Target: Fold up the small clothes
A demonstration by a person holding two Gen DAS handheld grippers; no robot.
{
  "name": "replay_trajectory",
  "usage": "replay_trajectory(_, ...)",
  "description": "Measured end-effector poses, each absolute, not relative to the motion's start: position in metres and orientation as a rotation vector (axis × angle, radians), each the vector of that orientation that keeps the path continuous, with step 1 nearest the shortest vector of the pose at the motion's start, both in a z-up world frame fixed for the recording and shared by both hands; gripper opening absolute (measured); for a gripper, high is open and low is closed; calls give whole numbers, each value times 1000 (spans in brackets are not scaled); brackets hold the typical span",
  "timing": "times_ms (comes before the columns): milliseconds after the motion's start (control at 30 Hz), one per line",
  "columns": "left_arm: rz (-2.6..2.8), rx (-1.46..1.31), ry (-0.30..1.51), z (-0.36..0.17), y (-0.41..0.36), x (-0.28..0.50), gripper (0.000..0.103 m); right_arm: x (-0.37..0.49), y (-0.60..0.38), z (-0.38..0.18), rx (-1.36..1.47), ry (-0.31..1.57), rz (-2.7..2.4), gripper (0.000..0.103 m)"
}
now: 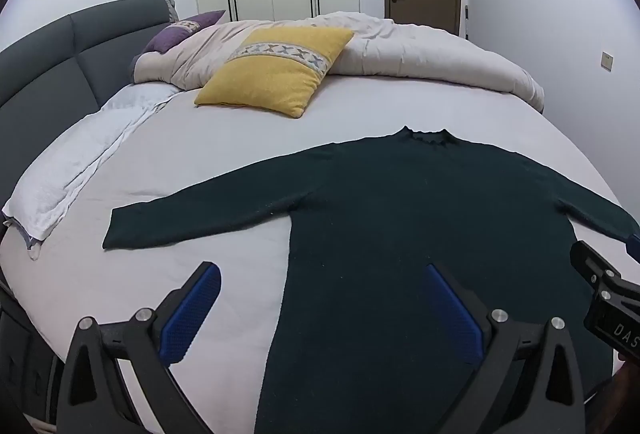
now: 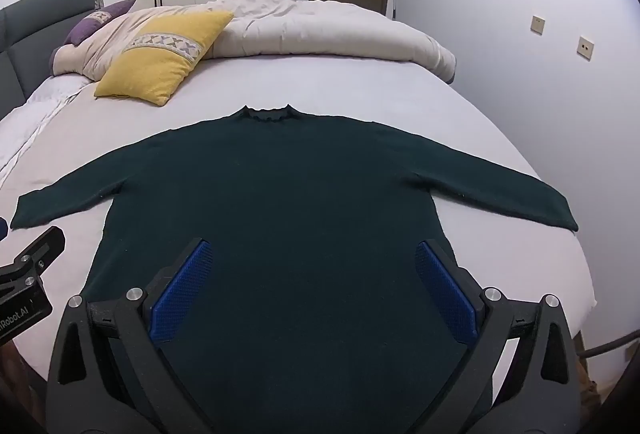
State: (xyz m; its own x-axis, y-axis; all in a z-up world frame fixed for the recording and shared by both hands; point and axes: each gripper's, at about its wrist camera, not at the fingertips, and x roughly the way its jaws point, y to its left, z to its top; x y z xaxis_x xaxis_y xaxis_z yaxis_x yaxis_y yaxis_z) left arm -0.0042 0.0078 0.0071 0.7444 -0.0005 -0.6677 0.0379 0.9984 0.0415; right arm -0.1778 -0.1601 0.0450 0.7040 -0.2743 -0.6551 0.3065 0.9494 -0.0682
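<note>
Both tongs gape wide and hold nothing — the left gripper (image 1: 320, 308) hangs over the sweater's left edge, the right gripper (image 2: 314, 284) over its lower body. The dark green sweater (image 2: 288, 194) lies flat on the grey bed sheet (image 1: 208, 154), sleeves spread, neck toward a yellow cushion (image 1: 280, 68) — a rumpled duvet (image 2: 312, 30) beyond.

My left tongs (image 1: 320, 310) and right tongs (image 2: 312, 288) stand side by side, jaws spread wide, above the near part of the sweater (image 2: 288, 194). The sweater lies flat on the bed (image 2: 500, 122), collar away from me, one sleeve out to each side. Beyond the collar, to the left, lies the cushion (image 2: 160, 66); behind it lies the duvet (image 2: 320, 30).
</note>
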Motion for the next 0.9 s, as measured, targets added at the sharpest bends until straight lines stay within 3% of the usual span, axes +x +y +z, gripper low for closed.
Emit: replay_trajectory(900,-19,54,726,8,7,-5,103,-182,-157,46,47,723,-319,103)
